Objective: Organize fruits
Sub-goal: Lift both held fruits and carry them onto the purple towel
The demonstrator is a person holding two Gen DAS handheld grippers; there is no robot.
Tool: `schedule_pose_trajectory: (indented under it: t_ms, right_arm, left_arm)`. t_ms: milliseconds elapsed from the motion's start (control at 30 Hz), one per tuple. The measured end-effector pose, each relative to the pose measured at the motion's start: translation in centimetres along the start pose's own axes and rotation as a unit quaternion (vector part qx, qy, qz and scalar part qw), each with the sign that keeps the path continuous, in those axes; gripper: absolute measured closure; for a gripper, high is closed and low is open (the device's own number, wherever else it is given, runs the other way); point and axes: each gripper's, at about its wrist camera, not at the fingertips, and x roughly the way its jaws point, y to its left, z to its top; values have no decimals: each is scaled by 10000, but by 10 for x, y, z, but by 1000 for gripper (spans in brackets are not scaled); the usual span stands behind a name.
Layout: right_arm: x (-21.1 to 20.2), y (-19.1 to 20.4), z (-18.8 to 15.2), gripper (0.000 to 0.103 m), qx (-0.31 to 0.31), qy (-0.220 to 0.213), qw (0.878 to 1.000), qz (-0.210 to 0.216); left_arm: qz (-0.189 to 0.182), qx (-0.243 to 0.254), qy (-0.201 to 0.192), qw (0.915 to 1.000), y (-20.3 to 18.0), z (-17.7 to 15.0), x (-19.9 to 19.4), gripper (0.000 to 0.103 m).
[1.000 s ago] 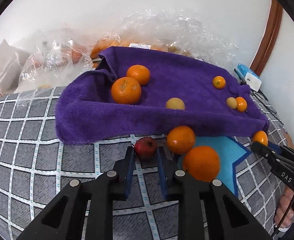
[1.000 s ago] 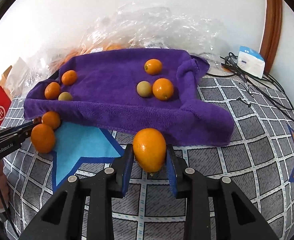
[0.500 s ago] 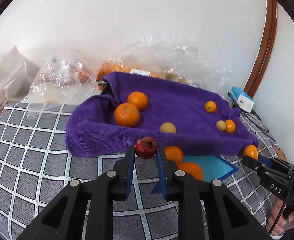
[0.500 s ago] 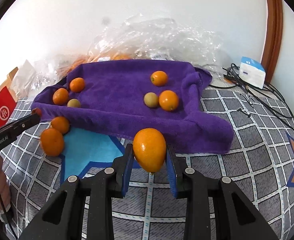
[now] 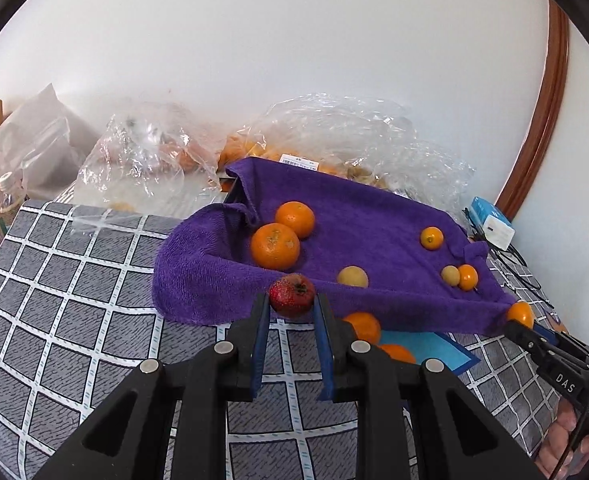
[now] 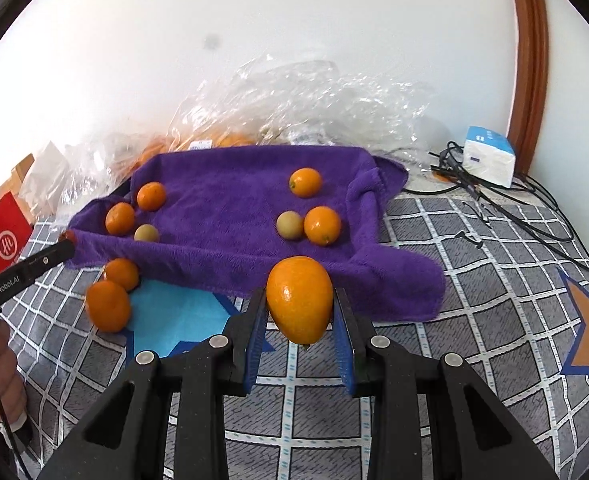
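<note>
Your left claw [image 5: 290,312] is clenched on a small red fruit [image 5: 292,295], pinched at its sides and held just in front of the near fold of the purple towel [image 5: 374,220]. Your right claw [image 6: 299,322] grips an oval orange fruit [image 6: 299,298] across its middle, its tip hanging below the pads, above the checked cloth [image 6: 474,280] near the towel's front edge.

Both fruits look light and round. The red one seems firm and rough-skinned, so it should sit steady. The orange one is smooth and glossy and tapers downward; I judge it could slip or roll in the pads if you squeeze off-centre, so keep hold at its widest part and do not crush it.

On the towel, two oranges [image 5: 275,246] lie to the left, and a pale fruit [image 5: 352,276] sits near the front fold. Smaller ones cluster at the right [image 6: 321,225]. The towel's middle is open room for setting down. Its raised front fold is an edge to clear, and anything released on the slope will likely roll. Two loose oranges [image 6: 108,306] lie on the blue star [image 6: 174,316] between your claws; cables [image 6: 494,200] trail off to the right.
</note>
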Motion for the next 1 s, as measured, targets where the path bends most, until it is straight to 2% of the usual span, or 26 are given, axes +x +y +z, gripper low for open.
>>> schedule_pose_trajectory:
  t_ms: [400,600,1000]
  right_arm:
    - [-10,-10,3,71,274,-287,9992,-59]
    - [-12,-15,2,71,369,-346,9986,-121]
    - [-1,-28,16,71,716,-193,9972,-56]
  left_arm:
    - [-16,-229,-254,9994,5,2,-11,82]
    - [13,-339,-258,9991,10,4,-12,82]
    - [-81,-585,-369,9976,20,9,-23,82]
